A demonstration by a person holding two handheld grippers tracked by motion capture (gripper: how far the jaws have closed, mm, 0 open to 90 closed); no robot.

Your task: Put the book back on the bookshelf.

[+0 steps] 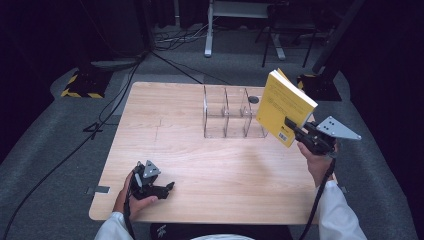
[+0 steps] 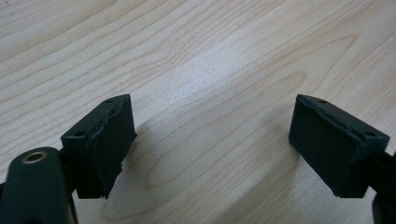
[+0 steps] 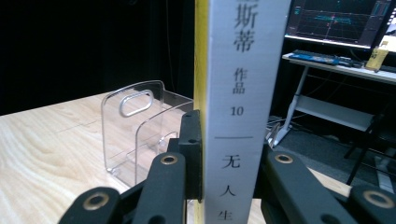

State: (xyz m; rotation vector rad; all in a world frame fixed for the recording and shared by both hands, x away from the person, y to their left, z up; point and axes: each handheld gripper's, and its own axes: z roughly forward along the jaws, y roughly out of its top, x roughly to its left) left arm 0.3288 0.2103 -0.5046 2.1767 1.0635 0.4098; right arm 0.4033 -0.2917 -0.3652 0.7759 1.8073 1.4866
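The right gripper (image 1: 294, 125) is clamped on a yellow book (image 1: 285, 106), pinching it near its lower corner and holding it up in the air, tilted, out at about 3 o'clock off the table's right edge. In the right gripper view the jaws squeeze the book from both sides, with its white spine (image 3: 243, 93) facing the camera and running straight up, black characters and a "10" printed on it, and a strip of yellow cover along the spine's left side.

The left gripper (image 1: 167, 189) sits way down at around 7 o'clock on the wooden table (image 1: 165, 130), resting in the person's left hand (image 1: 134, 197). Its jaws are spread wide with nothing between them, just bare wood grain in the left gripper view (image 2: 212, 140).

Just beside the book, toward 9 o'clock from it, a clear acrylic organizer (image 1: 227, 112) with upright dividers stands on the far half of the table, at roughly 1 o'clock from the table's middle. The right gripper view has it too (image 3: 140, 135), with an oval handle cutout in its end panel. A small dark round thing (image 1: 253, 99) lies by its far right side, can't tell what it is. Monitors (image 3: 334, 21) glow on a desk in the background.
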